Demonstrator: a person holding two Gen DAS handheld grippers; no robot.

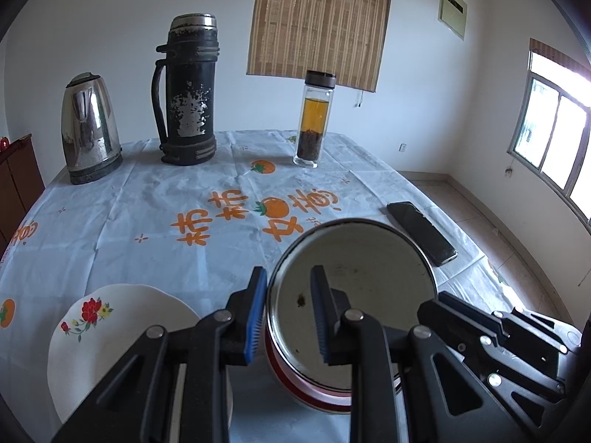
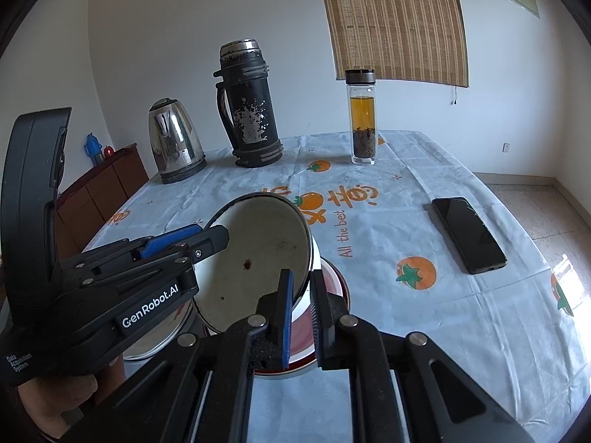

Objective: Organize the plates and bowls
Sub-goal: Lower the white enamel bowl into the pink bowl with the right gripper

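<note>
Left wrist: bowl [image 1: 354,277] rim clamped both sides.

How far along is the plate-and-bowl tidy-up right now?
In hand: the left gripper and right gripper each clamp a side of the enamel bowl's rim, holding it tilted over the red-rimmed bowl on the table; it is not nested yet. Left: the flowered plate sits apart beside them, unstacked. Nothing looks finished so far.
</note>
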